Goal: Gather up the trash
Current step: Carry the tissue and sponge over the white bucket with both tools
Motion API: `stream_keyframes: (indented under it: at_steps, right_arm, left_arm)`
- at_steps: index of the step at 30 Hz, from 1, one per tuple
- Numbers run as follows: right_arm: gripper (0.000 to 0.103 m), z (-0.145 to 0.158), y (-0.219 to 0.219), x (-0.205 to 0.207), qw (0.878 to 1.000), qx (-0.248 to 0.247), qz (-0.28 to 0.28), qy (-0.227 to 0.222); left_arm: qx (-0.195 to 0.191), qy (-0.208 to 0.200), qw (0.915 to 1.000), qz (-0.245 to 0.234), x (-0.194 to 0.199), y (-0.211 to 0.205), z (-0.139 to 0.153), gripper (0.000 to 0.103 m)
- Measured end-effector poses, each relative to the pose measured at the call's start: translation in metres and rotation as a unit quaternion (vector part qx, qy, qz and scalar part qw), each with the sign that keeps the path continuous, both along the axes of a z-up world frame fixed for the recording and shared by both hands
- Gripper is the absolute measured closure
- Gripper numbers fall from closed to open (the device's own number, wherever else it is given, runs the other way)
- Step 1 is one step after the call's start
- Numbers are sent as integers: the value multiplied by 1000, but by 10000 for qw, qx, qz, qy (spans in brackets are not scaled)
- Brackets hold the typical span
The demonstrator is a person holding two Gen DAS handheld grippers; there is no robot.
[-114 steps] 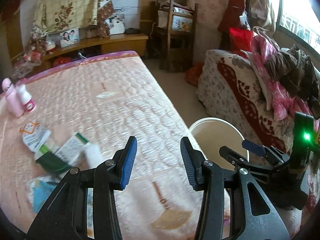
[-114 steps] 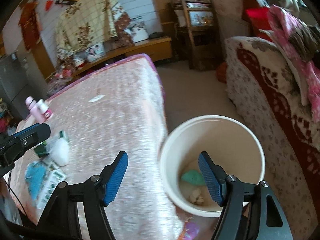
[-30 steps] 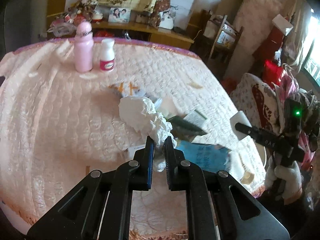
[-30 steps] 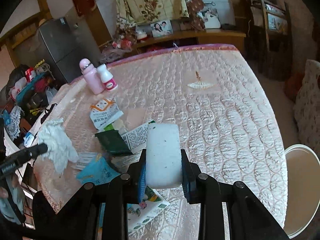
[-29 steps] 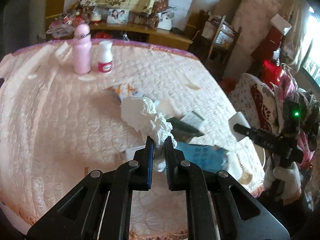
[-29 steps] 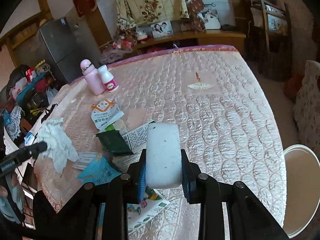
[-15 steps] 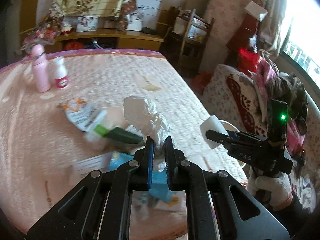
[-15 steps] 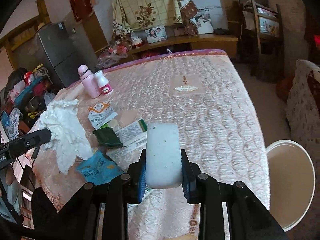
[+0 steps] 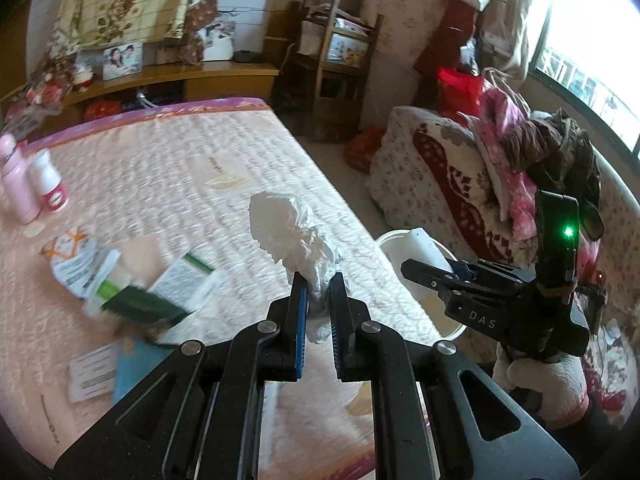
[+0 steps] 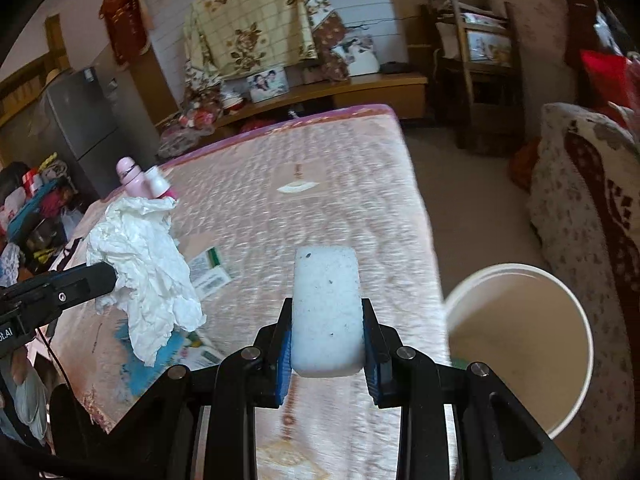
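Above the near edge of a bed [image 9: 168,168] with a pink quilted cover, two hand-held grippers each carry a piece of trash; the left gripper [image 9: 318,280] has its jaws closed on a crumpled white tissue [image 9: 296,232], which stands up out of them; the right gripper [image 10: 326,312] has its jaws clamped on a white foam block [image 10: 326,308], held upright; a cream bucket [image 10: 560,360] stands on the floor just beside the bed's right edge, near the right gripper; on the left part of the bed lie scattered wrappers [image 9: 136,280] and a blue packet [image 9: 136,364]; at the far left stand a pink bottle [image 9: 16,184] and a small white bottle [image 9: 50,186], side by side.
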State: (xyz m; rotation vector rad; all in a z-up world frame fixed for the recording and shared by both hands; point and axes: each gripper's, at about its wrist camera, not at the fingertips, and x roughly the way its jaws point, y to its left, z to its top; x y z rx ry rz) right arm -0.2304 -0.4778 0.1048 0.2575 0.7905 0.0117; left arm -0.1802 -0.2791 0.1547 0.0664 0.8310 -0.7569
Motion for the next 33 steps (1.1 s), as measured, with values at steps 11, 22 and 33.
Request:
stream_keyframes:
  at_steps: [11,22,33]
  right_arm:
    - [75,-5,-64,-32,9980,-35,-617,94]
    - [75,-29,-129,-56,9912,112,-1270,361]
    - [75,-55,-165,-61,9845,238,-1639,579]
  left_arm:
    - [35,50,9986,-520,-11,-77,-3,95]
    - [157,221,9954,-923,-19,-153,-27,95]
    - [283,374,9934,-1043,-20,-191,-54,95]
